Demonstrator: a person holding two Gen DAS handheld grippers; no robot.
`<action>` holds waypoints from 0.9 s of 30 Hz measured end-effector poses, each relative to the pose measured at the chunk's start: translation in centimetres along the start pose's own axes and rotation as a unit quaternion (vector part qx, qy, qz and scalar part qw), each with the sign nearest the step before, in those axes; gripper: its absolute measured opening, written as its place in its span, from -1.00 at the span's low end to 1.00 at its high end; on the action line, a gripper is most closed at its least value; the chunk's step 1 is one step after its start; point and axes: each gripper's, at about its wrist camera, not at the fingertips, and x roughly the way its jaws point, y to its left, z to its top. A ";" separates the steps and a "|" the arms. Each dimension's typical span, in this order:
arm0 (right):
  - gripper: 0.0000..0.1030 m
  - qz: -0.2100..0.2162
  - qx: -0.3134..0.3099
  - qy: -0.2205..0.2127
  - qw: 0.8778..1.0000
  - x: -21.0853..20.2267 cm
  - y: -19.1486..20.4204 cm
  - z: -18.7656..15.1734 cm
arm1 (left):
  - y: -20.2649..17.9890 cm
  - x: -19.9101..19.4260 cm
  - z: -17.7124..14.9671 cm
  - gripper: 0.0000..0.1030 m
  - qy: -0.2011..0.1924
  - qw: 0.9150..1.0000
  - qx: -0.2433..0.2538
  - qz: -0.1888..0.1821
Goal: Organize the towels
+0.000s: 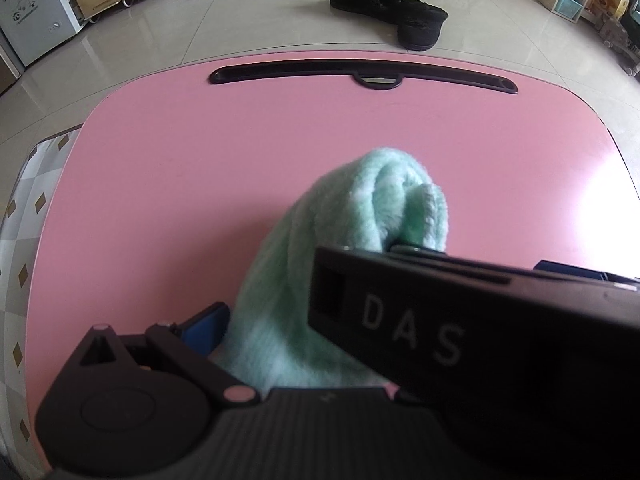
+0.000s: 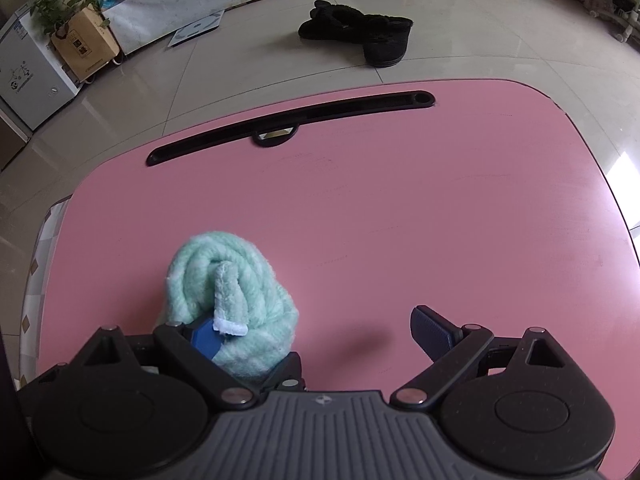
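A rolled mint-green towel (image 2: 232, 292) lies on the pink table (image 2: 400, 220), near its front left. My right gripper (image 2: 320, 336) is open. Its left blue pad (image 2: 206, 340) rests against the roll, under a white towel corner, while the right pad (image 2: 432, 334) stands apart over bare table. In the left wrist view the towel (image 1: 340, 240) runs between the fingers of my left gripper (image 1: 320, 328). The left pad (image 1: 206, 330) touches the towel's side. The other finger is hidden behind the black body of the right gripper (image 1: 460, 320), marked DAS.
A black slot with a handle (image 2: 288, 124) runs along the table's far edge. Black slippers (image 2: 360, 36) lie on the tiled floor beyond. A white appliance (image 2: 28, 76), a cardboard box (image 2: 84, 48) and plants stand at the far left. A patterned cushion (image 1: 24, 208) borders the table's left.
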 end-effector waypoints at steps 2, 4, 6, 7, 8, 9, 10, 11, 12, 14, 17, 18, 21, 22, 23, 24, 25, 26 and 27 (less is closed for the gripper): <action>0.84 0.001 -0.003 0.002 1.000 0.0 0.4 -0.1 | 0.3 0.0 -0.1 1.00 0.000 1.000 -0.003 0.001; 0.84 0.000 -0.007 0.003 1.000 0.0 0.7 -0.2 | 0.6 -0.1 -0.2 1.00 -0.001 1.000 -0.003 0.001; 0.84 -0.001 -0.011 0.001 1.000 0.0 1.1 -0.2 | 0.8 -0.1 -0.2 1.00 0.001 1.000 -0.005 0.000; 0.84 -0.002 -0.013 0.001 1.000 0.0 1.2 -0.3 | 0.9 -0.2 -0.2 1.00 0.002 1.000 -0.006 -0.001; 0.84 -0.003 -0.013 0.002 1.000 0.0 1.3 -0.2 | 1.0 -0.2 -0.2 1.00 0.005 1.000 -0.008 -0.001; 0.84 -0.004 -0.016 0.003 1.000 0.0 1.4 -0.2 | 1.1 -0.2 -0.2 1.00 0.006 1.000 -0.011 -0.003; 0.84 -0.004 -0.019 0.005 1.000 0.0 1.6 -0.2 | 1.3 -0.2 -0.3 1.00 0.006 1.000 -0.014 -0.004; 0.84 -0.006 -0.024 0.006 1.000 -0.1 1.8 -0.2 | 1.5 -0.3 -0.3 1.00 0.007 1.000 -0.016 -0.005; 0.84 -0.007 -0.029 0.008 1.000 -0.1 2.0 -0.2 | 1.7 -0.3 -0.4 1.00 0.008 1.000 -0.019 -0.005; 0.84 -0.010 -0.041 0.011 0.999 -0.2 2.5 -0.2 | 2.2 -0.4 -0.5 1.00 0.010 1.000 -0.025 -0.006; 0.84 -0.013 -0.058 0.016 0.998 -0.1 3.4 -0.3 | 2.8 -0.5 -0.7 1.00 0.011 0.999 -0.032 -0.007; 0.84 -0.014 -0.062 0.017 0.998 -0.1 3.6 -0.3 | 3.0 -0.5 -0.7 1.00 0.011 0.999 -0.033 -0.007; 0.84 -0.012 -0.065 0.019 0.998 -0.1 4.2 -0.5 | 3.4 -0.6 -1.0 1.00 0.009 0.999 -0.031 -0.004; 0.84 -0.009 -0.064 0.019 0.998 -0.1 4.3 -0.6 | 3.5 -0.7 -1.1 1.00 0.008 1.000 -0.028 -0.002; 0.84 -0.006 -0.063 0.019 0.998 -0.1 4.4 -0.8 | 3.6 -0.7 -1.3 1.00 0.008 1.000 -0.026 0.001; 0.84 0.001 -0.062 0.020 0.998 0.0 4.3 -1.0 | 3.7 -0.7 -1.4 1.00 0.008 1.000 -0.024 0.003; 0.84 0.008 -0.061 0.021 0.998 0.0 4.3 -1.2 | 3.8 -0.7 -1.5 1.00 0.007 1.000 -0.027 0.005; 0.84 0.012 -0.060 0.023 0.998 0.1 4.3 -1.3 | 4.1 -0.7 -1.6 1.00 0.004 0.999 -0.031 0.006; 0.84 0.015 -0.060 0.025 0.998 0.1 4.5 -1.3 | 4.4 -0.7 -1.6 1.00 0.002 0.999 -0.033 0.007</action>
